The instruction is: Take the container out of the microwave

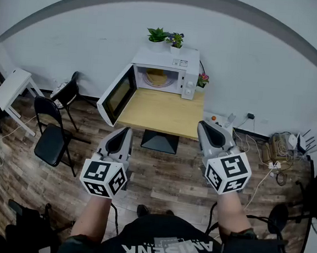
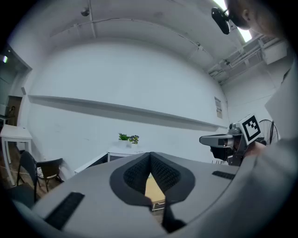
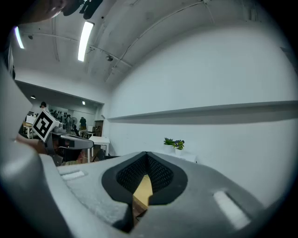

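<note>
The left hand-held gripper [image 1: 126, 130] and right hand-held gripper [image 1: 204, 124] are closed, empty, well short of the desk [image 1: 159, 113]. The container [image 1: 156, 79] (seemingly a pale dish) sits inside the open microwave [image 1: 170, 59]; approach level, opening jaws first.

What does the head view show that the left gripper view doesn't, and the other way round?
Only the head view: the yellowish container inside the open microwave, and cables on the floor. Only the left gripper view: the ceiling pipes, and the left gripper close up, jaws shut. Both: the plants on the microwave, the wooden table, a black chair and the right gripper.
</note>
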### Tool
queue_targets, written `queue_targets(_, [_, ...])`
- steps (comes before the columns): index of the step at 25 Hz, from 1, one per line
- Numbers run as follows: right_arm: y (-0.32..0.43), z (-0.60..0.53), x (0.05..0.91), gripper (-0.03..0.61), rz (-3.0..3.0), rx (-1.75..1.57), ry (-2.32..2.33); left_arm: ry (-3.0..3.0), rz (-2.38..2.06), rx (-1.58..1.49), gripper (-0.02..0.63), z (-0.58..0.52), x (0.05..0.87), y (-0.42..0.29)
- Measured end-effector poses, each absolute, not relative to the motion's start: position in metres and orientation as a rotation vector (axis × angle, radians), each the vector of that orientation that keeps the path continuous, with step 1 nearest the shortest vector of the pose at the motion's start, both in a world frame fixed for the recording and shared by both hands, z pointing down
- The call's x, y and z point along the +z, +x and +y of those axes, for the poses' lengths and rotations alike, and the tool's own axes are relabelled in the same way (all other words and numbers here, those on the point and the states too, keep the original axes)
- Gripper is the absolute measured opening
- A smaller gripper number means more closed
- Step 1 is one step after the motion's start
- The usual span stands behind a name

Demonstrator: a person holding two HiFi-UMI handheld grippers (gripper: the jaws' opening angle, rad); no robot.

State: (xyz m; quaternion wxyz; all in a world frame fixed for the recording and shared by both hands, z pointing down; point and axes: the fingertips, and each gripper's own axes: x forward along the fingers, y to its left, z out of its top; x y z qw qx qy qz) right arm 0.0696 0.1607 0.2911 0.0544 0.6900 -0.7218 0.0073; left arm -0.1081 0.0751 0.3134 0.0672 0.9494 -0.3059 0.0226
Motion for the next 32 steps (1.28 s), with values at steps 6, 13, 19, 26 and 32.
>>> queue_targets(6, [0.071, 0.156, 0.294, 0.006, -2.180, 0.026, 2.094, 2.861, -0.900, 0.075, 0.002, 0.070, 0.317, -0.104])
queue_targets(13, [0.076, 0.155, 0.289, 0.006, -2.187, 0.003, 2.127, 2.869, -0.903, 0.090, 0.002, 0.067, 0.318, -0.106])
queue_targets(19, [0.068, 0.150, 0.289, 0.006, -2.201, 0.011, 2.127, 2.886, -0.909, 0.104, 0.002, 0.062, 0.319, -0.110])
queue_targets(26, [0.056, 0.140, 0.288, 0.006, -2.189, 0.007, 2.125, 2.896, -0.929, 0.096, 0.002, 0.046, 0.319, -0.123])
queue_targets(32, [0.048, 0.130, 0.287, 0.006, -2.172, 0.003, 2.136, 2.904, -0.920, 0.100, 0.002, 0.032, 0.320, -0.133])
